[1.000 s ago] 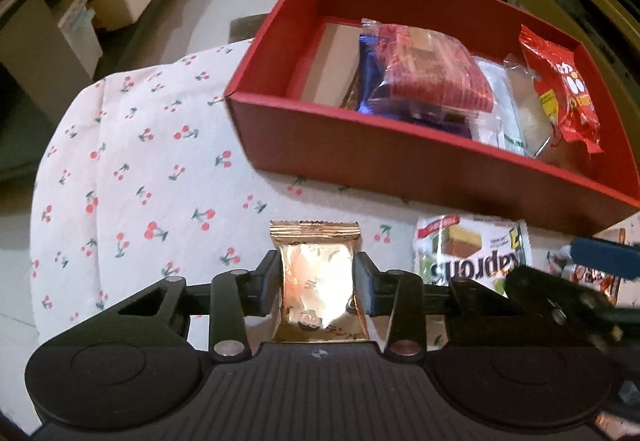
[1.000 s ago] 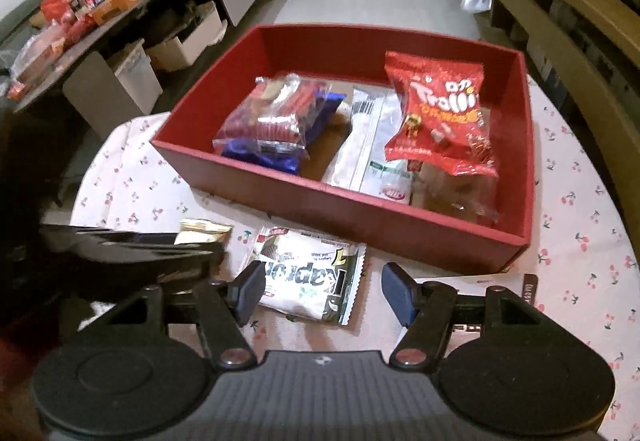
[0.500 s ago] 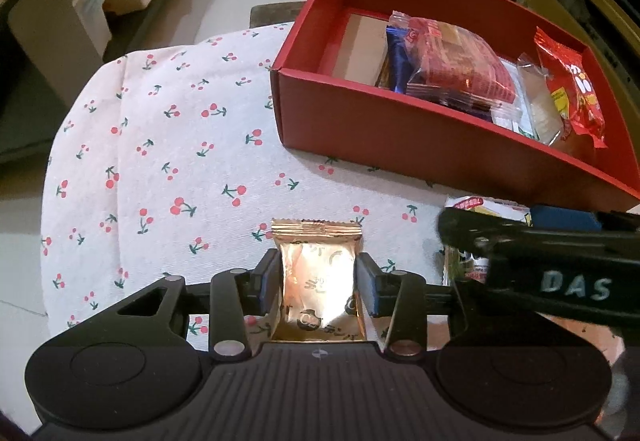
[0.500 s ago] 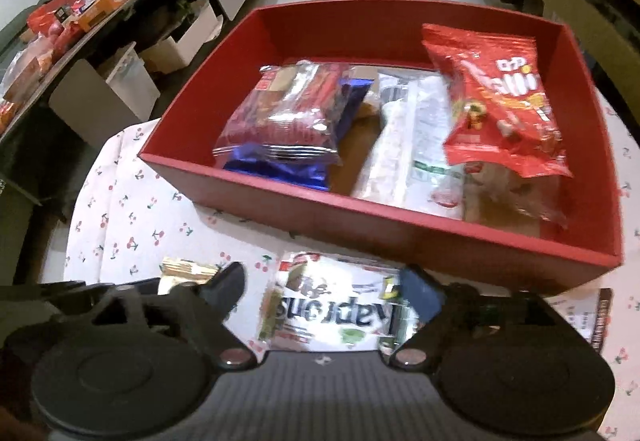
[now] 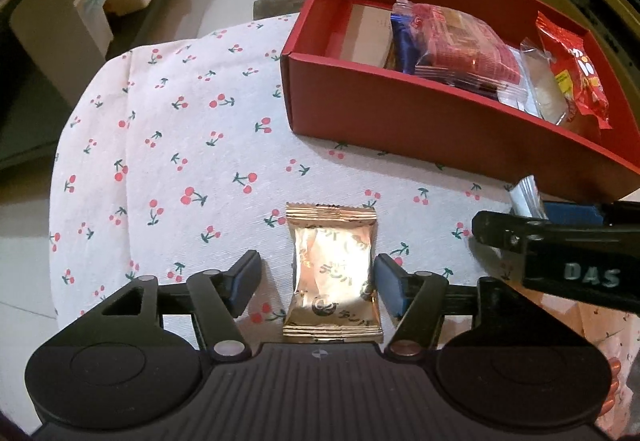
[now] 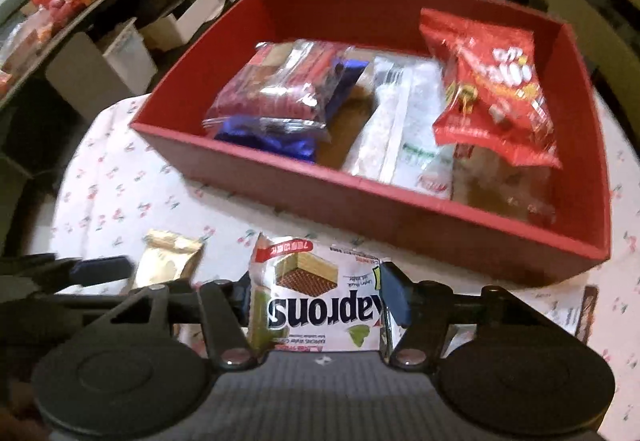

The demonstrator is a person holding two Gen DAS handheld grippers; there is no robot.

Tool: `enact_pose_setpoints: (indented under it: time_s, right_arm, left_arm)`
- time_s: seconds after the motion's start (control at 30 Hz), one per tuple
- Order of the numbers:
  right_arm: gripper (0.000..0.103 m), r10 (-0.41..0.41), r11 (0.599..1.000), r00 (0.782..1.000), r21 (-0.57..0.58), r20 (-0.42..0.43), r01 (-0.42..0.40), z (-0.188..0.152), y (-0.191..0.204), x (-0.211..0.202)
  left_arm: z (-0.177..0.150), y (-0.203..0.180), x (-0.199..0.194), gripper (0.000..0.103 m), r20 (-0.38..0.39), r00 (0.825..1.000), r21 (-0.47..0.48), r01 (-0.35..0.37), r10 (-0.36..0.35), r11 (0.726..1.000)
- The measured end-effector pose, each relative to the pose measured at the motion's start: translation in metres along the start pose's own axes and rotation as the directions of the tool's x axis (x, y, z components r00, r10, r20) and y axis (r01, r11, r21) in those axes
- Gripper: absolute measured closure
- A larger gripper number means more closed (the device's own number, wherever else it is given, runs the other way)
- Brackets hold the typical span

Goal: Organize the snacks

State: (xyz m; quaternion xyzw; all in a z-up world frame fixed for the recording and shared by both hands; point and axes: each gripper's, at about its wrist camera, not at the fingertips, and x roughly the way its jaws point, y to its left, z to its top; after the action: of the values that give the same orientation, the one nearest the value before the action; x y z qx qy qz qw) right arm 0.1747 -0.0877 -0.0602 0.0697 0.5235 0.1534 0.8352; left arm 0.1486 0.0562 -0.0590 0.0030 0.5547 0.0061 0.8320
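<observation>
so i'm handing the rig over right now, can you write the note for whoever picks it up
Left hand-held gripper: jaws opening, gold packet between them on the cherry tablecloth, left pad clear of it.
Right hand-held gripper: jaws closing on the wafer packet, both pads against it.
Done: the red box already holds the red-and-blue packs, a white pack and a red gummy bag.
Left: wafer packet and gold packet into the box; a small dark bar also lies on the cloth.
</observation>
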Motion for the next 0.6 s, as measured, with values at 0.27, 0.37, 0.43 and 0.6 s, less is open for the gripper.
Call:
enact_pose_setpoints:
  time_s: [0.27, 0.37, 0.43, 0.6]
  right_arm:
    - [0.020, -0.032, 0.999, 0.999, -0.017, -0.003, 0.032, -0.001, 0.000, -0.002]
    - [0.015, -0.062, 0.997, 0.998, -0.038, 0.001, 0.062, -0.003, 0.003, 0.003]
    - [0.013, -0.064, 0.998, 0.998, -0.030, -0.015, 0.064, -0.001, 0.001, 0.003]
    - [0.011, -0.059, 0.998, 0.997, -0.041, -0.048, 0.057, -0.002, -0.002, 0.006]
  left_arm:
    - [0.000, -0.001, 0.002, 0.029, -0.001, 1.000, 0.015, 0.000, 0.000, 1.000]
    - [-0.001, -0.002, 0.003, 0.027, -0.001, 1.000, 0.019, -0.011, 0.011, 1.000]
    - [0.000, 0.001, 0.003, 0.026, -0.003, 1.000, 0.011, -0.004, 0.004, 1.000]
    - [-0.001, 0.000, 0.004, 0.024, -0.005, 1.000, 0.023, -0.005, 0.005, 1.000]
